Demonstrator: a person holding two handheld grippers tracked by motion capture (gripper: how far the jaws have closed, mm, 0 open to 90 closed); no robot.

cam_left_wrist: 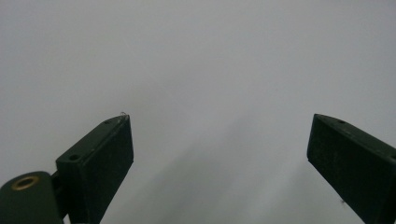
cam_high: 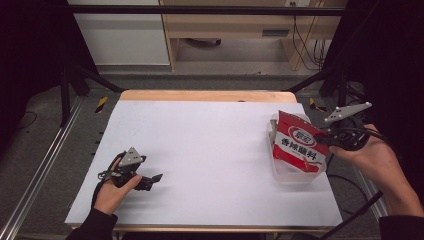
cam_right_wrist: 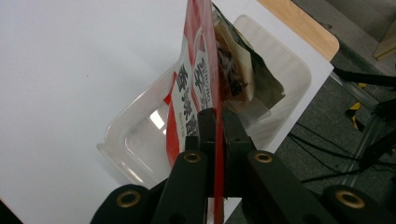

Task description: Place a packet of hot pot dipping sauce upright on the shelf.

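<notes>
In the high view, the right gripper (cam_high: 326,140) is seen at the right edge of the white-covered counter (cam_high: 210,150), pinching a red packet (cam_high: 299,145) that stands upright in a clear plastic tray (cam_high: 295,176); the printed face of the packet is shown there, though its characters are too small to be read with certainty. In the right gripper view the packet (cam_right_wrist: 201,70) is seen edge-on, clamped between jaws pressed together on its thin edge; a second, darker wrapper (cam_right_wrist: 238,79) behind it, with its print blurred, and the tray's rounded rim (cam_right_wrist: 112,149) are revealed here; the packet's lower end is hidden behind the jaws. The left gripper (cam_high: 150,179) is held low at the counter's near left; in the left gripper view its jaws are spread wide over bare white surface, with nothing between them; both jaws are cut off by the frame.
</notes>
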